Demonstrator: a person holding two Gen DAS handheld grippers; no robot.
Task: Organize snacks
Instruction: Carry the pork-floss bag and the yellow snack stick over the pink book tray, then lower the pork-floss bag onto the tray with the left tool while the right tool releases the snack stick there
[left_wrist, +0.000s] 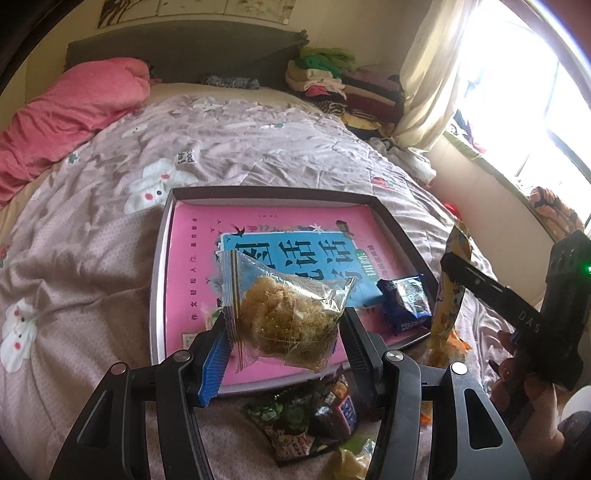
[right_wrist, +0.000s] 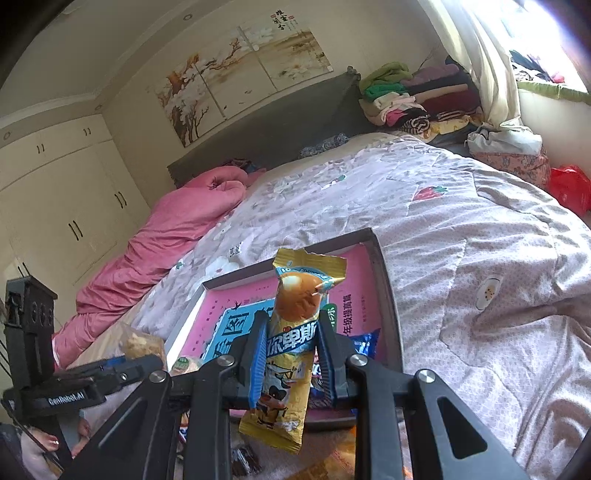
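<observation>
A clear-wrapped crumbly cake (left_wrist: 288, 317) and an upright yellow snack bar (right_wrist: 291, 347) hang over the pink-lined tray (left_wrist: 162, 236).

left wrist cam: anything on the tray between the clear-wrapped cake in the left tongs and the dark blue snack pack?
Nothing. Left wrist view shows only the pink book lining the tray between the cake and the blue pack.

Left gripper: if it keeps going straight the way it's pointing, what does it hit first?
Probably the pink book lying in the grey tray. The left gripper, shut on the clear-wrapped cake, points down at it, and nothing else shows in that line. Depth is unclear; the tray's near rim might come first.
</observation>
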